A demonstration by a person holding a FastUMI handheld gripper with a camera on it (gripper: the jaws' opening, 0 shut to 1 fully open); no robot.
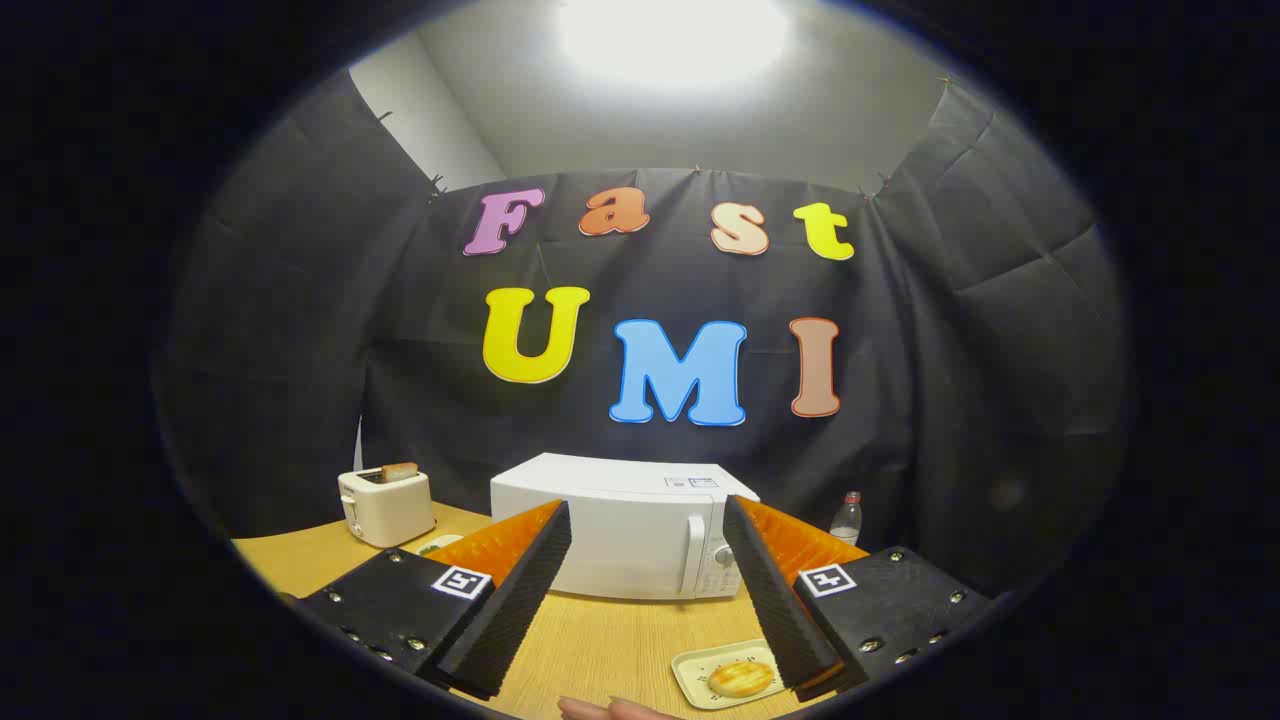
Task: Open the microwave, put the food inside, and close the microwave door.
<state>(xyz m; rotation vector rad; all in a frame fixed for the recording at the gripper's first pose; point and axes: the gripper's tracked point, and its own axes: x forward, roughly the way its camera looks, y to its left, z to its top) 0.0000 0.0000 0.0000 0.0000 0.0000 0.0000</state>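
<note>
gaping jaws, gripper (645, 560) empty, microwave (625, 530) beyond.

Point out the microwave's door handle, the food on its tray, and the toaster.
microwave door handle (695, 552), gripper view, middle of the vertical bar.
food (741, 679), gripper view, top of the round piece.
tray (692, 672), gripper view, bare corner.
toaster (388, 510), gripper view, front wall.

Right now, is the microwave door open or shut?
Shut: the microwave door sits flush, handle forward. The open gripper holds nothing.
</note>
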